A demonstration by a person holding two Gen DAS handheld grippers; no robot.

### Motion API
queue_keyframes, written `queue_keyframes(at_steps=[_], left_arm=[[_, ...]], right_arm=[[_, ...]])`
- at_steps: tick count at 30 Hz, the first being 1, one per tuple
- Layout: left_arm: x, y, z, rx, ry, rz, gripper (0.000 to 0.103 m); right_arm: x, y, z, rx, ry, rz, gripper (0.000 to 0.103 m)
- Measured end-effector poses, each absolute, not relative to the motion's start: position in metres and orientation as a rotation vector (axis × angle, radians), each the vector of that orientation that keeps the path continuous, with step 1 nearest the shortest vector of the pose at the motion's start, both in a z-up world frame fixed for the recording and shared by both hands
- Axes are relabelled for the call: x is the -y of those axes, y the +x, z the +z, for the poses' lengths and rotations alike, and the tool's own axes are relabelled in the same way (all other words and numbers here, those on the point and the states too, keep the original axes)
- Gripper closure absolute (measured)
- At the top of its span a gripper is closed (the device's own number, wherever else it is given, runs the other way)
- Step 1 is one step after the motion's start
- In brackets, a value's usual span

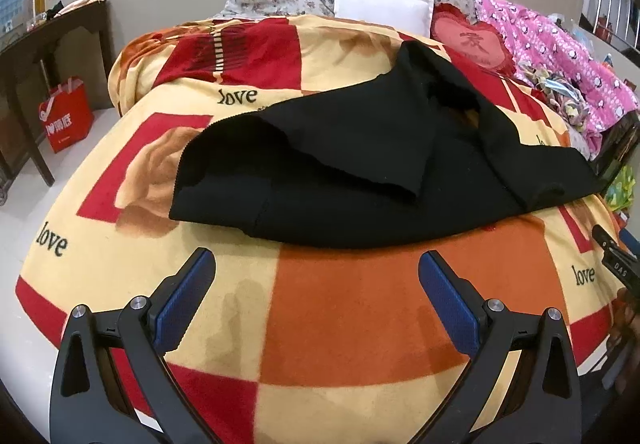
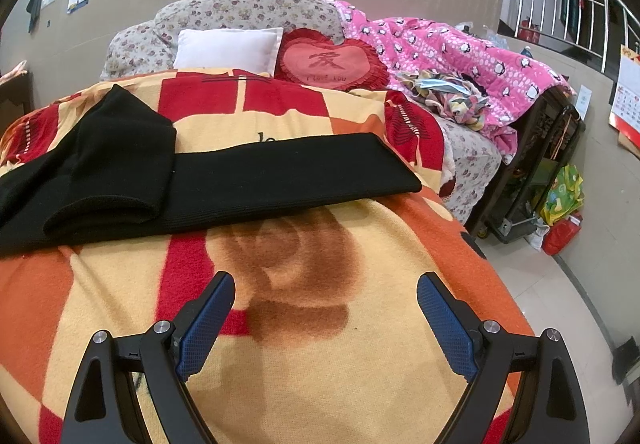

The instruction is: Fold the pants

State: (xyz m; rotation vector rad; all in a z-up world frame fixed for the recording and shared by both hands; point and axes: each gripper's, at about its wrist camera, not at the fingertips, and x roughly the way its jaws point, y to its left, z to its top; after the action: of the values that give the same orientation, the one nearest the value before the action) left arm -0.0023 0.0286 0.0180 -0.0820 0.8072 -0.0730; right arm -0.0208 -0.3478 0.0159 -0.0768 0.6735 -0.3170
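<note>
Black pants (image 1: pixel 360 164) lie across a red, orange and cream blanket (image 1: pixel 352 308) on a bed, one part folded over the rest. In the right wrist view the pants (image 2: pixel 248 176) stretch from the left edge to mid-right, with a folded flap at the left. My left gripper (image 1: pixel 316 264) is open and empty, hovering over the blanket just short of the pants' near edge. My right gripper (image 2: pixel 324 286) is open and empty, over the blanket (image 2: pixel 320 364) a little short of the pants.
A white pillow (image 2: pixel 228 48) and a red heart cushion (image 2: pixel 328 64) lie at the head of the bed. A pink quilt (image 2: pixel 460 56) with loose clothes lies to the right. A dark wooden table (image 1: pixel 48 56) and a red bag (image 1: pixel 66 116) stand left of the bed.
</note>
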Motion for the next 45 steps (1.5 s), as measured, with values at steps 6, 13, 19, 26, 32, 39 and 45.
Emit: queue_keyframes(at_steps=[6, 13, 19, 26, 32, 39, 45], left_arm=[[-0.028, -0.003, 0.017, -0.812, -0.079, -0.08, 0.001], [-0.027, -0.004, 0.017, -0.818, -0.091, -0.097, 0.001], [-0.059, -0.003, 0.019, -0.812, -0.29, -0.22, 0.001], [-0.113, 0.02, 0.01, -0.802, -0.564, -0.265, 0.001], [-0.115, 0.059, 0.011, -0.837, -0.641, -0.336, 0.002], [-0.104, 0.061, 0.009, -0.872, -0.464, -0.15, 0.07], [-0.098, 0.057, 0.005, -0.865, -0.404, -0.121, 0.085]], right_arm=[[0.349, -0.021, 0.016, -0.673, -0.078, -0.317, 0.012], [0.348, -0.021, 0.016, -0.674, -0.076, -0.314, 0.012], [0.347, -0.02, 0.016, -0.674, -0.073, -0.313, 0.012], [0.343, -0.018, 0.015, -0.676, -0.052, -0.308, 0.012], [0.342, -0.018, 0.015, -0.676, -0.05, -0.309, 0.012], [0.35, -0.023, 0.018, -0.659, -0.026, -0.306, 0.012], [0.396, -0.035, 0.036, -0.559, 0.272, -0.232, 0.013]])
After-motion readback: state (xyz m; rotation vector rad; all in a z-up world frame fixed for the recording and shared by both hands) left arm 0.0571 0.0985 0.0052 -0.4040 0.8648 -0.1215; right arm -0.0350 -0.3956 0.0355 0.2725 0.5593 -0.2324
